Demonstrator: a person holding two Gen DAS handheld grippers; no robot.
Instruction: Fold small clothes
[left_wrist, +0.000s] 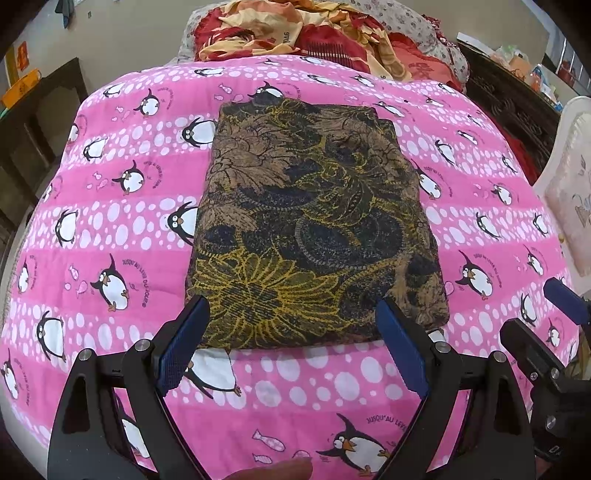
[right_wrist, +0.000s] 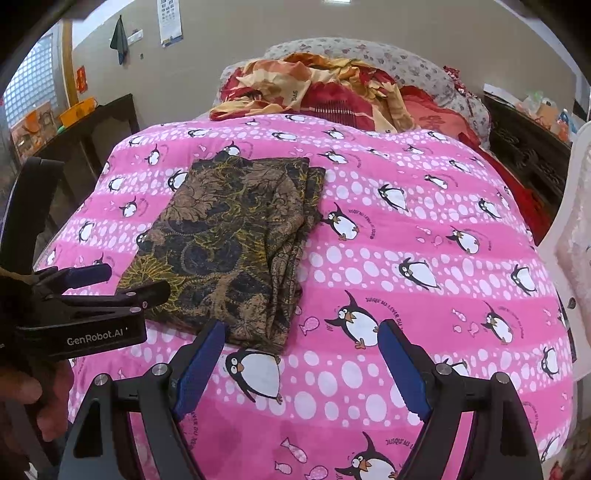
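The left gripper (left_wrist: 291, 306) is closest to us. Its two blue fingers (left_wrist: 183, 343) are spread wide and hold nothing. They sit right at the near edge of the folded cloth (left_wrist: 306, 218), one finger by the near left corner and one further along the same edge. I cannot tell if they touch the cloth or just hang over it.

The right gripper (right_wrist: 301, 332) is spread wide too, and it holds nothing. Its left finger is just beside the near right corner of the cloth, and its other finger is out over the pink penguin blanket (right_wrist: 424, 240).

The cloth is brown, black and yellow with big flowers. It lies flat on the pink blanket as a long, neat shape. On its right side you can see a few layers stacked up, so it looks folded a few times. I think the next step is one more fold, near end up to far end, to make it small.

To do that well, each gripper should pinch one near corner and catch all the layers, not just the top one. Then both should lift together, at the same height, and carry the edge straight to the far edge of the cloth. If one side goes faster, the fold will come out crooked. The blanket is soft and puffy, so pinch only the cloth.

Past the far edge of the cloth lies a messy red and orange blanket (right_wrist: 314, 88), and a flowery pillow (right_wrist: 388, 59) behind that.
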